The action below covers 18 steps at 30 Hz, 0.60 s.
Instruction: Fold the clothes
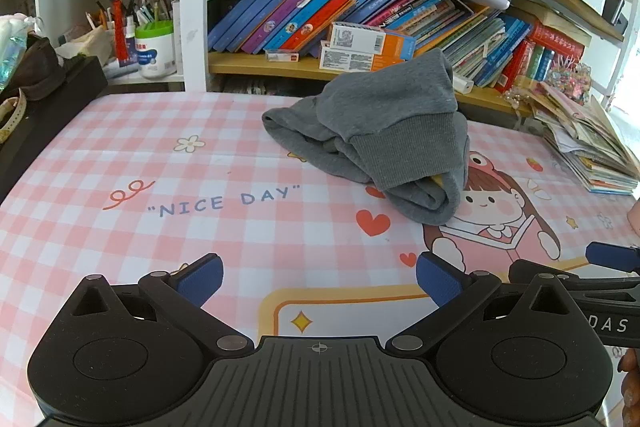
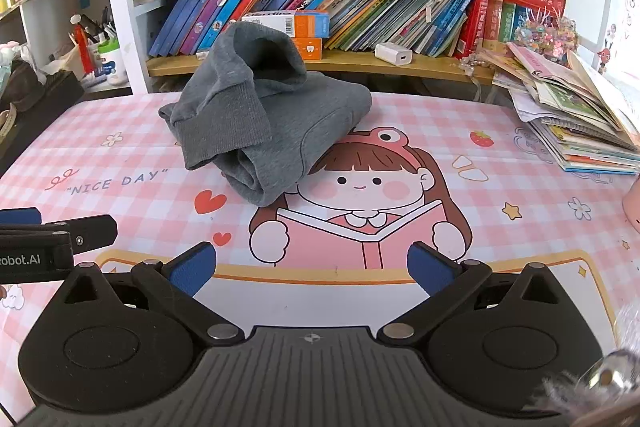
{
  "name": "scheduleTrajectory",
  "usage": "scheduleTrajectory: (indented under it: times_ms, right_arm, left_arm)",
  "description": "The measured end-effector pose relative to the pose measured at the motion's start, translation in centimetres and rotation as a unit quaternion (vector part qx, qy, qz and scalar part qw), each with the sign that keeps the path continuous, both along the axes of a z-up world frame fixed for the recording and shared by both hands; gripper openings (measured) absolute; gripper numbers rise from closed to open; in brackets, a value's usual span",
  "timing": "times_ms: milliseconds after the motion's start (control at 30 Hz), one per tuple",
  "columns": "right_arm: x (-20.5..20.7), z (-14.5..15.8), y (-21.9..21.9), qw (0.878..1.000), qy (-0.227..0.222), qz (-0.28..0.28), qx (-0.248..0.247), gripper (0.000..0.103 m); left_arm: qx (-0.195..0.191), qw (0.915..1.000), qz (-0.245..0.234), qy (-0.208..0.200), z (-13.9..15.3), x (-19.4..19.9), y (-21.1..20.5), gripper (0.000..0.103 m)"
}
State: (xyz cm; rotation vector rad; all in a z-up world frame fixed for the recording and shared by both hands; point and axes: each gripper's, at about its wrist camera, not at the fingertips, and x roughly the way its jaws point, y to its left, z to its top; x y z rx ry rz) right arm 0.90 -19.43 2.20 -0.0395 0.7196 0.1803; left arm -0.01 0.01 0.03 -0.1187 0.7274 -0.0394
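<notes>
A grey sweatshirt (image 1: 384, 131) lies bunched in a loose heap on the pink checked table mat (image 1: 160, 163), toward the far side; a ribbed cuff or hem hangs over its front. It also shows in the right wrist view (image 2: 260, 119). My left gripper (image 1: 319, 279) is open and empty, low over the mat, well short of the garment. My right gripper (image 2: 312, 269) is open and empty, over the cartoon girl print, also short of the garment. Each gripper's side shows at the edge of the other's view.
A bookshelf (image 2: 360, 63) full of leaning books runs behind the table. A stack of booklets (image 2: 580, 123) sits at the right edge. A black box (image 1: 40, 119) and a pen jar (image 1: 154, 47) stand at the left. A white charger (image 2: 394, 53) lies on the shelf.
</notes>
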Motion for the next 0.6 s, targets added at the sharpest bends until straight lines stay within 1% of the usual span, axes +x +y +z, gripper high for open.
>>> scheduleTrajectory:
  times_ms: [600]
  right_arm:
    - [0.05,-0.05,-0.07,1.000,0.000,0.000,0.000,0.103]
  left_arm:
    - [0.002,1.0000,0.000,0.001,0.08,0.04,0.07,0.103]
